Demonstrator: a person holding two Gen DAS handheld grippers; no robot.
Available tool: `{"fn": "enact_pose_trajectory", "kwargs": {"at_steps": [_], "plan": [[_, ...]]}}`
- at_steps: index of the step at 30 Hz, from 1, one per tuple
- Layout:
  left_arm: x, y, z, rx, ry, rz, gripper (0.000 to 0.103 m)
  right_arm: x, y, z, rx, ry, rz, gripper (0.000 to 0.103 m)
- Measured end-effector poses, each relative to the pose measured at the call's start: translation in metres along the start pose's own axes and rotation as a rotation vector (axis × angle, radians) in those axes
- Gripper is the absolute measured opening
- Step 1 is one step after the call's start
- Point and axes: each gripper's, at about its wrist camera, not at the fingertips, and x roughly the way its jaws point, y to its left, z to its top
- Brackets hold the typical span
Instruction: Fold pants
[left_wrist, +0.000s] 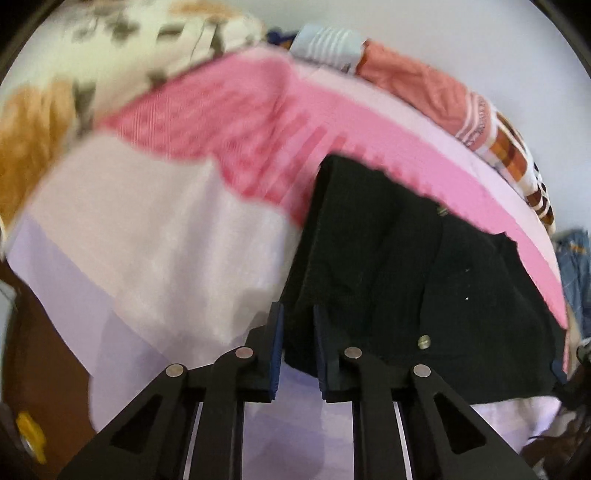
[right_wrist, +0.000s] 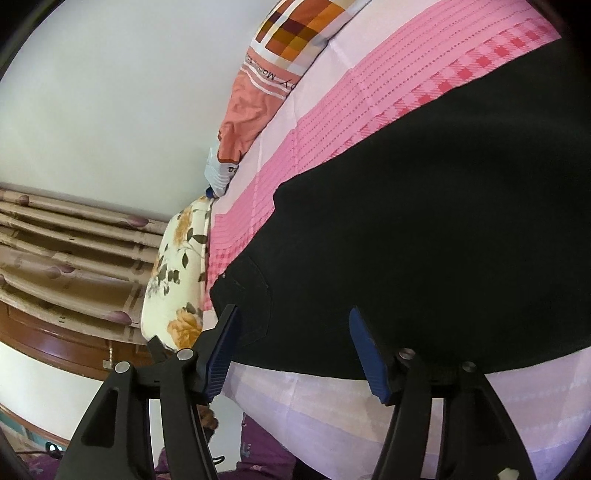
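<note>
Black pants (left_wrist: 406, 280) lie on a bed with a pink and white sheet (left_wrist: 166, 240). In the left wrist view my left gripper (left_wrist: 298, 321) has its jaws nearly closed on the near left corner of the pants, with dark cloth between the blue pads. In the right wrist view the pants (right_wrist: 424, 221) fill the right half, a pocket seam near the fingers. My right gripper (right_wrist: 291, 314) is open, its jaws wide apart, over the near edge of the pants.
A floral pillow (right_wrist: 173, 280) lies at the bed's left end. An orange and checked quilt (right_wrist: 280, 48) runs along the white wall. A beige curtain (right_wrist: 66, 251) hangs at left. Blue jeans (left_wrist: 574, 266) lie off the right edge.
</note>
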Motion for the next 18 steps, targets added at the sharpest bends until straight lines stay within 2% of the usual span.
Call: {"fn": "enact_pose_trajectory", "kwargs": {"at_steps": [3, 5, 9, 11, 15, 18], "plan": [[-0.004, -0.01, 0.0, 0.051, -0.035, 0.025, 0.016, 0.001, 0.007, 0.01, -0.028, 0.004, 0.015, 0.064], [-0.003, -0.013, -0.001, 0.055, -0.035, 0.014, 0.016, 0.008, 0.017, 0.019, -0.078, 0.023, 0.041, 0.066], [-0.001, -0.006, 0.001, 0.012, -0.034, -0.017, 0.017, 0.033, 0.047, 0.044, -0.347, 0.063, -0.036, 0.066], [-0.001, -0.007, 0.001, 0.011, -0.035, -0.014, 0.018, 0.049, 0.059, 0.056, -0.466, 0.098, -0.032, 0.066], [-0.001, -0.007, 0.0, 0.015, -0.046, -0.002, 0.02, 0.087, 0.071, 0.078, -0.624, 0.166, -0.101, 0.062], [0.0, -0.006, -0.003, 0.0, -0.056, 0.008, 0.027, 0.108, 0.075, 0.095, -0.714, 0.197, -0.125, 0.062]]}}
